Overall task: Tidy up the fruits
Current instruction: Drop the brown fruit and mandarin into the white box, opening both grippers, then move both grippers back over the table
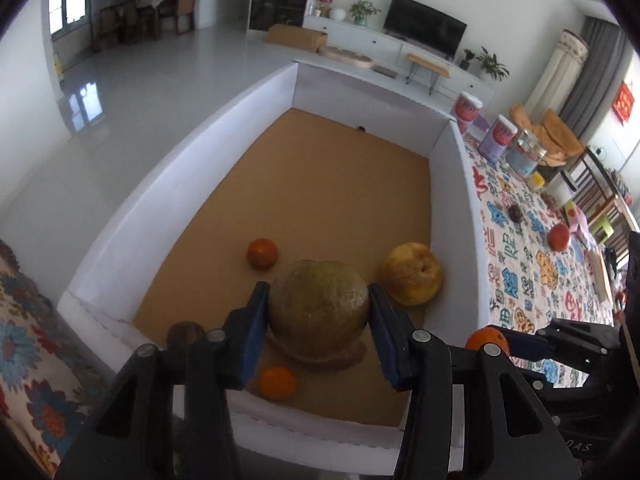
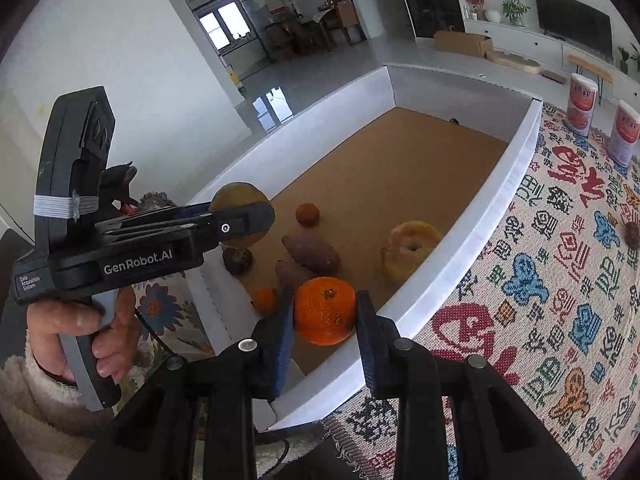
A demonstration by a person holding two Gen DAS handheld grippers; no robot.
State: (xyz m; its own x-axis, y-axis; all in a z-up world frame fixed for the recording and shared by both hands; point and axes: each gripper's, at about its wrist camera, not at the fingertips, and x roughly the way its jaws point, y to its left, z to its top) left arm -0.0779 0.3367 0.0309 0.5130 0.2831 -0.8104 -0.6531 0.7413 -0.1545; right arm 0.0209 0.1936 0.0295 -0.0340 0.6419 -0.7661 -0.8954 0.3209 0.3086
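Observation:
My left gripper (image 1: 318, 312) is shut on a round green-brown melon (image 1: 318, 310) and holds it above the near end of a white-walled box (image 1: 456, 200) with a brown floor. My right gripper (image 2: 325, 312) is shut on an orange (image 2: 325, 310) over the box's near right wall (image 2: 460, 248). In the box lie a yellow apple (image 1: 412, 274), a small dark orange (image 1: 262, 253), a small orange (image 1: 277, 382), two sweet potatoes (image 2: 312, 254) and a dark brown fruit (image 2: 237, 261). The left gripper also shows in the right wrist view (image 2: 240, 216).
A patterned cloth (image 2: 560, 280) covers the table right of the box. On it stand two canisters (image 2: 582, 98), a jar (image 1: 526, 152), a red fruit (image 1: 559, 237) and a dark fruit (image 1: 515, 213). A flowered cloth (image 1: 28, 360) lies left of the box.

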